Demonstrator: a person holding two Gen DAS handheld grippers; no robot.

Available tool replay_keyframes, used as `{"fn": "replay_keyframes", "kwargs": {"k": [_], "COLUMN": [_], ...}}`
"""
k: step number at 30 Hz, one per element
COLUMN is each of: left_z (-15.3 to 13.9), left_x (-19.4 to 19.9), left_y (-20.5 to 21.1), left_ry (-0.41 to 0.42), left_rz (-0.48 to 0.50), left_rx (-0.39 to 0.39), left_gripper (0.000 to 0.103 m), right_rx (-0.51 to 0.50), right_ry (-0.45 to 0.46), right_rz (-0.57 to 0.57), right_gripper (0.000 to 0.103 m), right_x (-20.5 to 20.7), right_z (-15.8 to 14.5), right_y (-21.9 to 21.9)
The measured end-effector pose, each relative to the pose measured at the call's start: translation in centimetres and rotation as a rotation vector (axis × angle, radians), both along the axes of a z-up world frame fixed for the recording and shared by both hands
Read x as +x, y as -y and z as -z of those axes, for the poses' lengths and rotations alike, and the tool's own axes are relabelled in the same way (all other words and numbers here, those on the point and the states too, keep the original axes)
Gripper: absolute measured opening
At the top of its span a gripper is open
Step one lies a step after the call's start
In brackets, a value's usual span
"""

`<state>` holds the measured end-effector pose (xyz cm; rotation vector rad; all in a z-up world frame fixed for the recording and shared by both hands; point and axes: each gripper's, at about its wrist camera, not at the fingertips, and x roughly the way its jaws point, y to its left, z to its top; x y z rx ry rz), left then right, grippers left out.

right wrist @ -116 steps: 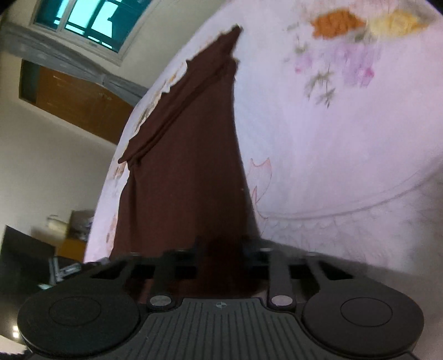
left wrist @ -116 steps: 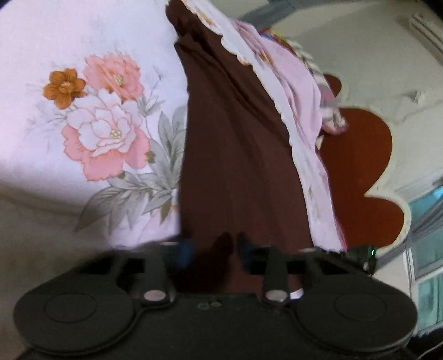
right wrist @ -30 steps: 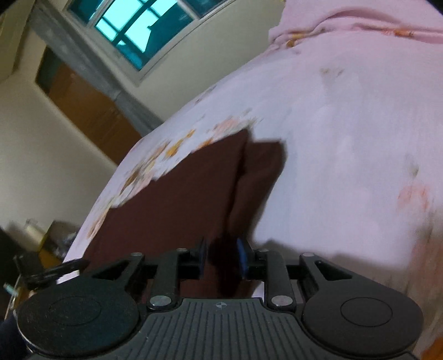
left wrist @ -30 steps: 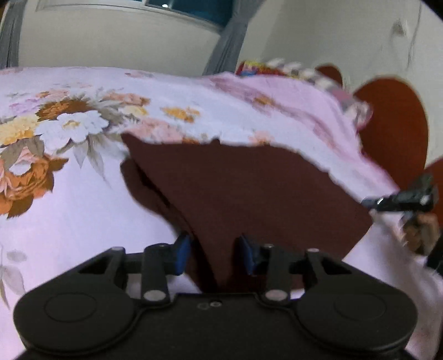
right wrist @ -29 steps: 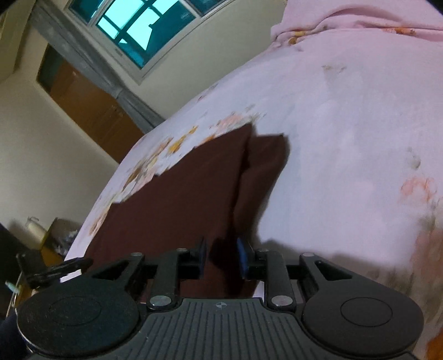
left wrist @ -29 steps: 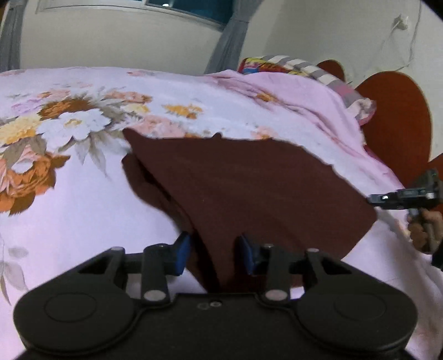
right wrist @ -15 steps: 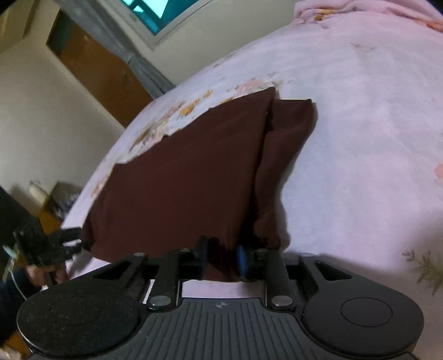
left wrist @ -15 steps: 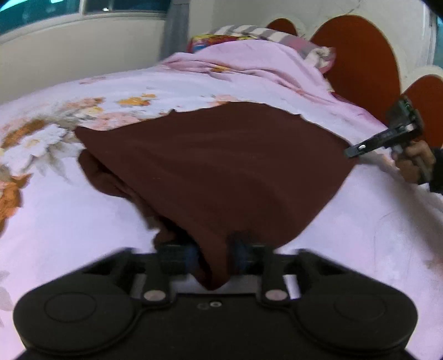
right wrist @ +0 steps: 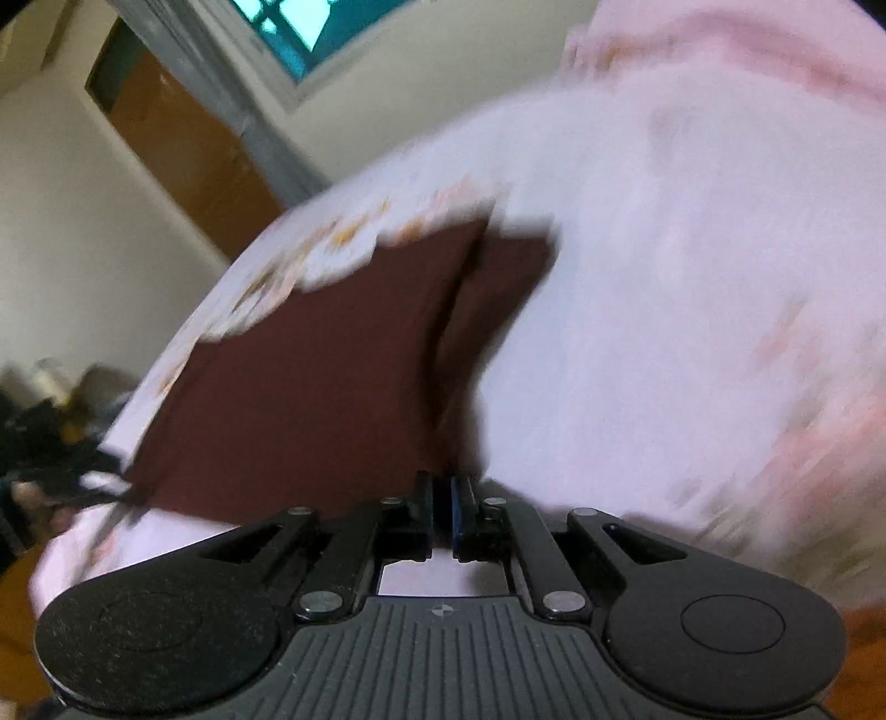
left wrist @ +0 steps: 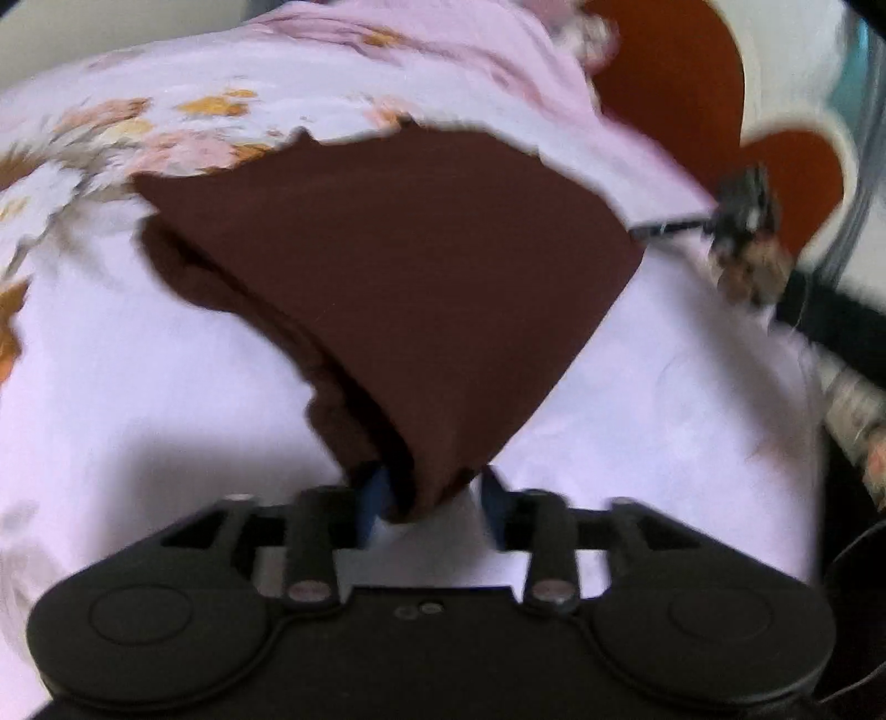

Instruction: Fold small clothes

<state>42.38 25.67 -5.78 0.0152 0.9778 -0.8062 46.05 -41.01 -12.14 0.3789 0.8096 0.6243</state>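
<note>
My left gripper [left wrist: 432, 493] has just been opening: its blue pads [left wrist: 372, 494] now stand apart, with the near corner of the dark brown garment [left wrist: 421, 277] hanging between them. The cloth brushes the left pad, while a clear gap of pink sheet shows before the right one, so I read no clamp here. From that corner the garment widens away from me and lies spread on the bed [left wrist: 138, 387], its top layer smooth and a second layer bunched out along its left side. Its far edge reaches the floral print of the bedspread. At the garment's right corner, in my left wrist view, I see the tip of the right gripper [left wrist: 675, 224] with the hand [left wrist: 753, 266] that holds it, in front of the red scalloped headboard [left wrist: 664, 83].

In the right wrist view, my right gripper [right wrist: 442, 512] has its jaws drawn nearly together, only a thin slit between them. The garment's [right wrist: 310, 399] corner comes down right to the fingertips, but the picture is blurred and I cannot tell for sure that cloth is pinched in the slit. Beyond it the cloth fans out toward the far side of the bed [right wrist: 692, 277], a fold line running up its middle. Off the bed's left edge stand a brown door [right wrist: 183, 149] and a window [right wrist: 310, 27].
</note>
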Motion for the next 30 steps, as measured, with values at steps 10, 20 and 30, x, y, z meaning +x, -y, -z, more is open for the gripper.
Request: {"fn": "replay_keyframes", "kwargs": {"k": [10,20,30], "left_z": [-0.2,2.1,1.4], "left_x": [10.3,12.0,14.1], "left_y": [-0.1,2.0,3.9], "left_ry": [0.262,0.279,0.315], "left_rz": [-0.499,-0.454,-0.486], "left_rx": [-0.022,0.046,0.16], "left_gripper": [0.065,0.009,0.008], "right_rx": [0.083,-0.041,-0.119], "right_ry": [-0.005,-0.01,0.051], "right_rz": [0.102,0.091,0.131], "right_gripper": [0.055,0.003,0.003], "right_x": [13.0,16.0,15.9], "right_z": [-2.5,0.5,-0.6], "right_y": [-5.4,-8.8,-8.1]}}
